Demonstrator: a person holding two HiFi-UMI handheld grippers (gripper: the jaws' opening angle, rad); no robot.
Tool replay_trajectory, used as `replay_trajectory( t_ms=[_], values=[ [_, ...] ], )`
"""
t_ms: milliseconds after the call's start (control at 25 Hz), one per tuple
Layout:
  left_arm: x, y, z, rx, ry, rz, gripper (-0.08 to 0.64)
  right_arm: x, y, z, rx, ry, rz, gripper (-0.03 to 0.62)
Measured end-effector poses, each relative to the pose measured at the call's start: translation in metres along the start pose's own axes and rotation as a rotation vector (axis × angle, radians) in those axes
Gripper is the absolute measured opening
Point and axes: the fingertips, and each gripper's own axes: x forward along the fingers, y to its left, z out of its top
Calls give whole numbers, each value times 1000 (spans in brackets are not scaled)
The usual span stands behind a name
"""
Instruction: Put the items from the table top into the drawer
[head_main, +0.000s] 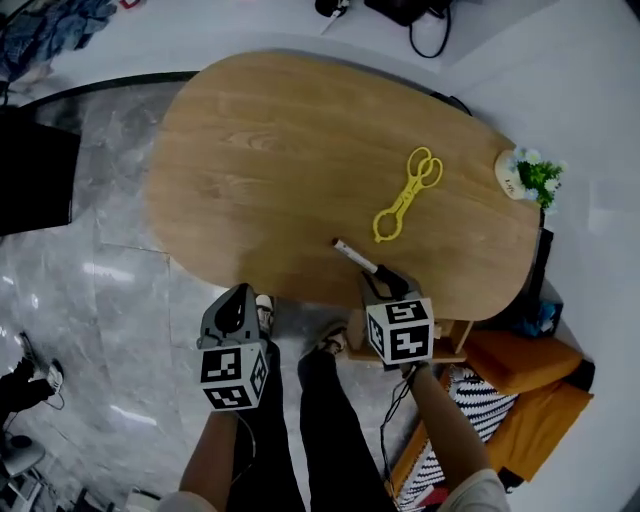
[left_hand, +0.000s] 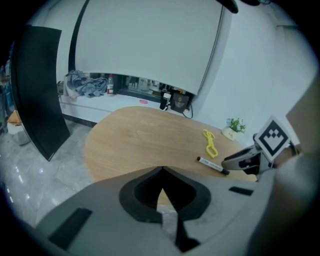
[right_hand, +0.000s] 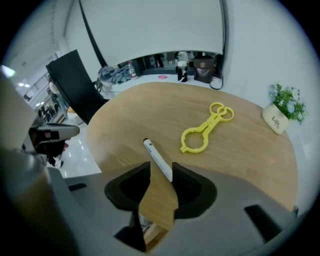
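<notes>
Pen (right_hand: 156, 159) lay flat on table (head_main: 260, 150), close to the table's near edge. Long axis diagonal: one end between spread jaws of right gripper (right_hand: 160, 166), nearer the right jaw, the other pointing toward the table's middle. Left gripper (left_hand: 162, 170) pressed together, empty, beyond the table's near edge. Risk: an off-centre close could roll the pen over that edge, and an end-grip could let it swing.

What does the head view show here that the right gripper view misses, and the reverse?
Head view only: an orange cushion and a striped cloth on the floor beside the table. Right gripper view only: the right gripper with its jaws apart and the near end of the pen in the gap. Both: the table, pen, yellow tool and potted plant.
</notes>
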Motion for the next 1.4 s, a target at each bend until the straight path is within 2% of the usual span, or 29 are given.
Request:
replay_trajectory(
  t_ms=[280, 480, 600, 720, 800, 920, 1400],
  values=[
    [10, 22, -1, -31, 1, 33, 3, 34, 5, 8, -283, 85, 54, 147],
    [15, 30, -3, -36, 8, 42, 3, 51, 20, 5, -404, 151, 131, 146],
    [18, 28, -1, -30, 13, 41, 3, 52, 20, 4, -458, 174, 144, 129],
    [22, 22, 1, -17, 19, 29, 3, 51, 17, 5, -459, 174, 148, 109],
    [25, 15, 2, -4, 22, 15, 3, 51, 15, 6, -454, 165, 141, 69],
    [30, 2, 7, 22, 22, -10, 3, 49, 13, 5, -431, 152, 138, 61],
    [35, -50, 2, 114, 54, -93, 3, 8, -2, 1, -165, 17, 129, 61]
  ],
)
